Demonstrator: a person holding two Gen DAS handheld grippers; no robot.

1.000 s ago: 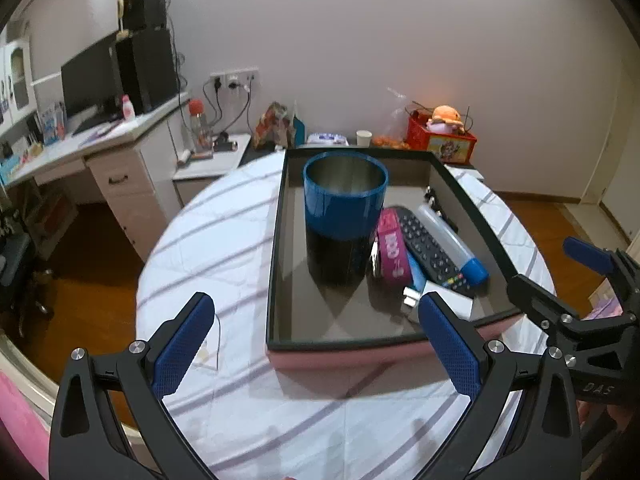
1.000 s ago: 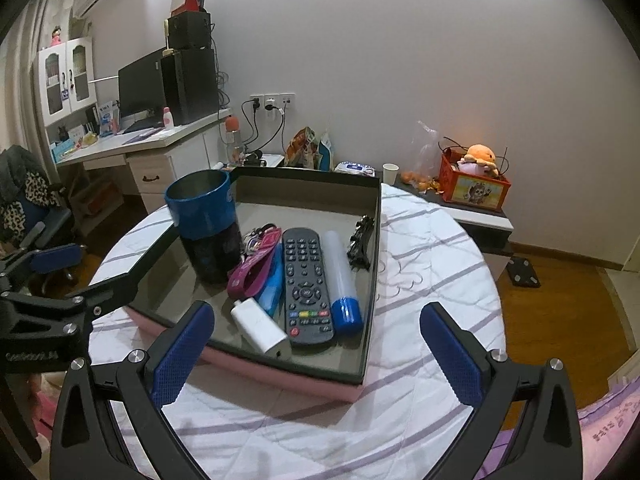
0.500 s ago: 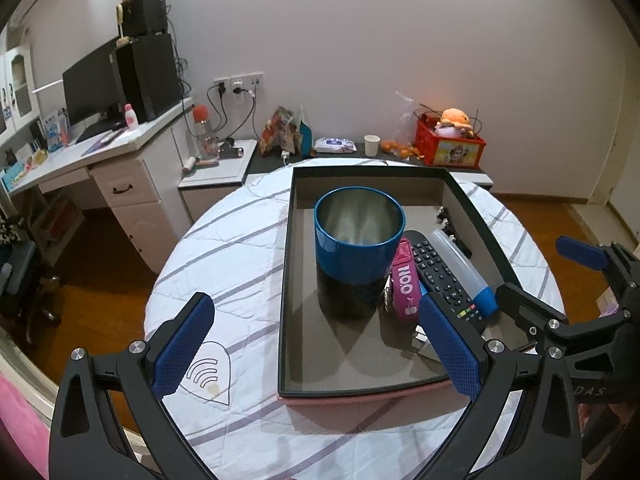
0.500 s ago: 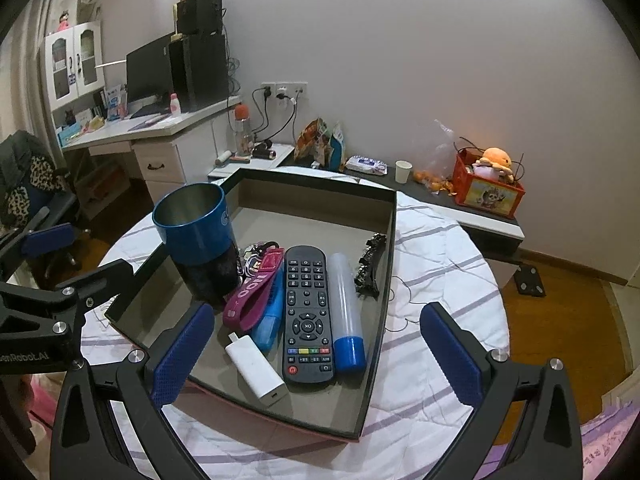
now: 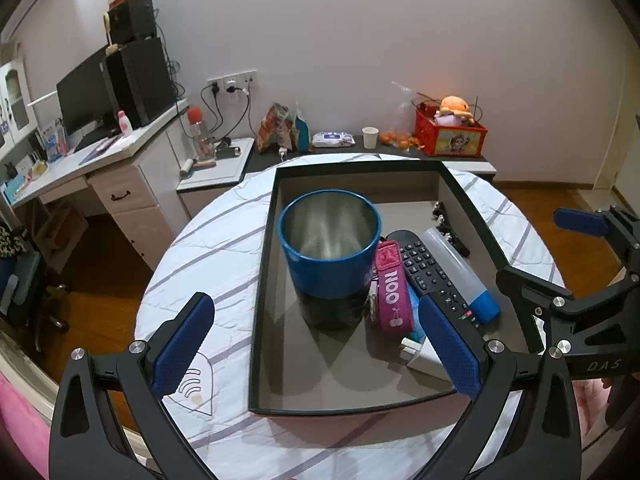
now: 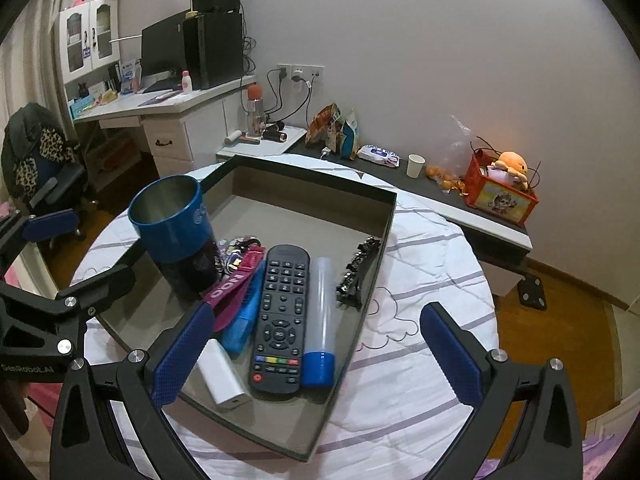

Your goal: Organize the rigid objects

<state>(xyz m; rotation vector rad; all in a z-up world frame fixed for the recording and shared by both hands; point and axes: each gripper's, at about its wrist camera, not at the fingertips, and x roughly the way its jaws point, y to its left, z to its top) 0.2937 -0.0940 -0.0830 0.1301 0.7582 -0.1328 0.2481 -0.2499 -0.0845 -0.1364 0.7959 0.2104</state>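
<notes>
A: Two grippers hung above the bench (image 5: 208,248), both spread wide and holding nothing. The left gripper (image 5: 316,344) had the tray's (image 5: 260,280) left wall running between its fingers; the right gripper (image 6: 316,356) had the tray's right wall between its own.

B: And the things to be sorted?

A: All inside the tray. The blue cup (image 5: 330,242) stood upright ahead of the left fingers. Beside it lay the pink strap (image 5: 394,294), the remote (image 6: 280,320), the clear tube with a blue cap (image 6: 320,320) and the white charger (image 6: 222,378), packed side by side. A black hair clip (image 6: 358,272) lay against the far right wall.

B: What could have gone wrong from there?

A: I judged crowding the main risk. The remote, tube and strap touched, so fingers closing on one would likely nudge or catch a neighbour. The tube is round and may roll out of a loose pinch. The cup stood tall; a finger brushing its rim on the way down could tip it onto the strap. The two grippers were near each other and might collide.
</notes>
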